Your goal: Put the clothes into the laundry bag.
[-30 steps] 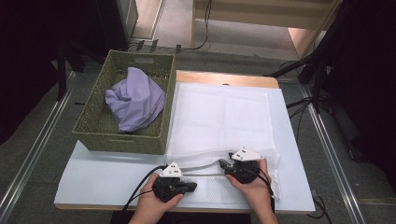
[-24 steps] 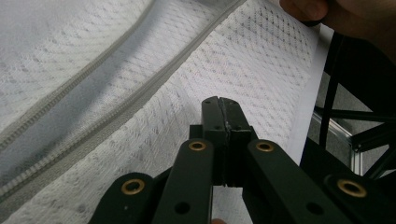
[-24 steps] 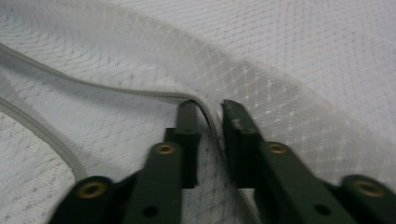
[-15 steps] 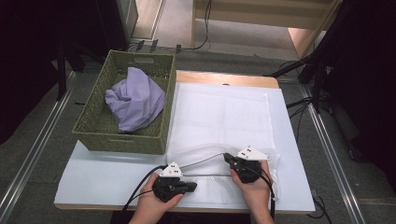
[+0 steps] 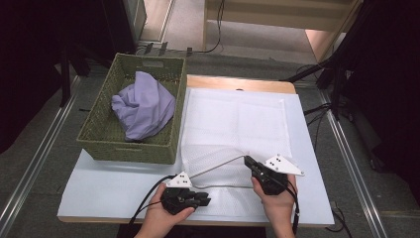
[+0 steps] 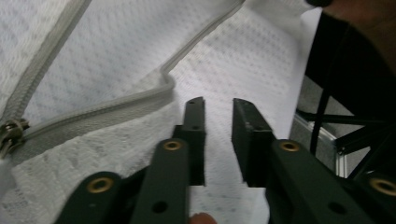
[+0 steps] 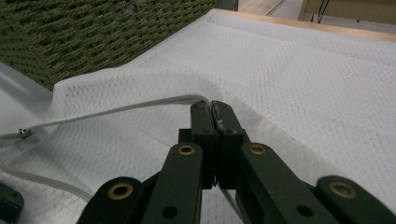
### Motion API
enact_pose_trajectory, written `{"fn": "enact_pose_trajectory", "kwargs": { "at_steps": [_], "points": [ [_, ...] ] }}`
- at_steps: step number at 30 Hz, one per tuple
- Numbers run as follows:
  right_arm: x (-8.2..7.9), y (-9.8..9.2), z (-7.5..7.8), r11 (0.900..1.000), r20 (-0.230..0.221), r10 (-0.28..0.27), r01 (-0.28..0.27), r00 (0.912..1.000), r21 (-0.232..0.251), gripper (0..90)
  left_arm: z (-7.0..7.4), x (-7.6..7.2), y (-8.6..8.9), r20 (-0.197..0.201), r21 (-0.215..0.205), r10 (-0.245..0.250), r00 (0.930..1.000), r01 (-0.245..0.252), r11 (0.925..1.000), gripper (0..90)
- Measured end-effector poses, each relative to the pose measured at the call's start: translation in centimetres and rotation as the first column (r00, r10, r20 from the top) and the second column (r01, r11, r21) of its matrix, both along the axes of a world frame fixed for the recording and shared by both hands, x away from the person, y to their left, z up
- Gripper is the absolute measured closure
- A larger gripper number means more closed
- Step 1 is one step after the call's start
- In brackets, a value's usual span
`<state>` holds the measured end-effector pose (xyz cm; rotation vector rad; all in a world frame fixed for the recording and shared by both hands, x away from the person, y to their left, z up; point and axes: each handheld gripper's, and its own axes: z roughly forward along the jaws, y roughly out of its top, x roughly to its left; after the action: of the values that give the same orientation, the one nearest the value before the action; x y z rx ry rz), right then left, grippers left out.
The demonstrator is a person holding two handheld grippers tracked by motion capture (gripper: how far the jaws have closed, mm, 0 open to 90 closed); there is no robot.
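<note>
A white mesh bag (image 5: 233,124) lies flat on the table, and its grey zipper edge (image 5: 218,166) is lifted near the front. My right gripper (image 5: 247,161) (image 7: 211,106) is shut on that zipper edge and holds it above the mesh. The tape runs taut down to the left toward the metal zipper pull (image 7: 22,132) (image 6: 9,133). My left gripper (image 5: 205,200) (image 6: 217,105) rests low at the bag's front left. Its jaws have just been opening; a gap shows between them with nothing in it, only mesh beneath.
A green woven basket (image 5: 126,148) stands at the left of the table with a crumpled purple cloth (image 5: 143,104) inside. The white table top (image 5: 99,188) ends close in front of both hands. Cables and dark stands lie on the floor at the right.
My right gripper has risen and drawn slightly away with the zipper edge, pulling the tape taut. The left hand has stayed in place.
</note>
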<state>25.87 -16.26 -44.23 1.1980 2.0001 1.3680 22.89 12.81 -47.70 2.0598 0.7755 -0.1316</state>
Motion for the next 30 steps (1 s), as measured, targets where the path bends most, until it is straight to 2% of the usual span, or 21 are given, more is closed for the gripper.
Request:
{"fn": "enact_pose_trajectory", "kwargs": {
  "at_steps": [2, 7, 9, 12, 14, 17, 22, 27, 30],
  "points": [
    [0.1, -0.1, -0.1, 1.0, -0.005, 0.002, -0.002, 1.0, -0.005, 89.8, 0.7, -0.2, 0.1, 0.033, -0.011, 0.006, 0.9994, -0.006, 0.9999, 65.9],
    [0.3, -0.1, -0.6, 1.0, -0.019, 0.002, -0.002, 0.9998, -0.004, 89.8, 2.8, -0.1, 0.3, 0.083, -0.065, 0.045, 0.9956, -0.039, 0.9971, 49.6],
    [0.3, -0.1, -0.7, 1.0, -0.02, 0.008, -0.008, 0.9998, -0.01, 89.8, 3.5, 0.2, 0.4, 0.119, -0.072, 0.067, 0.9906, -0.059, 0.9956, 38.8],
    [0.3, -0.1, -0.7, 1.0, -0.018, 0.01, -0.01, 0.9998, -0.009, 89.8, 4.6, 0.8, 0.5, 0.157, -0.053, 0.12, 0.9803, -0.113, 0.9922, 22.7],
    [0.3, -0.1, -0.7, 1.0, -0.019, 0.011, -0.012, 0.9998, -0.009, 89.8, 5.3, 1.1, 0.6, 0.16, -0.055, 0.136, 0.9777, -0.129, 0.9901, 13.8],
    [0.3, -0.1, -0.8, 1.0, -0.02, 0.012, -0.012, 0.9997, -0.009, 89.8, 6.1, 1.4, 0.9, 0.187, -0.051, 0.154, 0.9702, -0.147, 0.9879, 10.7],
    [0.3, 0.0, -0.9, 1.0, -0.025, 0.018, -0.018, 0.9995, -0.009, 89.7, 7.4, 2.0, 1.5, 0.193, -0.096, 0.165, 0.9672, -0.149, 0.9842, 8.0],
    [0.3, 0.0, -0.9, 1.0, -0.028, 0.019, -0.019, 0.9994, -0.009, 89.7, 8.6, 2.6, 1.9, 0.224, -0.092, 0.165, 0.9606, -0.147, 0.9848, 2.5],
    [0.3, 0.0, -0.9, 1.0, -0.028, 0.019, -0.019, 0.9994, -0.008, 89.7, 9.2, 3.0, 2.2, 0.243, -0.087, 0.177, 0.9537, -0.16, 0.9833, 1.8]
  ]
}}
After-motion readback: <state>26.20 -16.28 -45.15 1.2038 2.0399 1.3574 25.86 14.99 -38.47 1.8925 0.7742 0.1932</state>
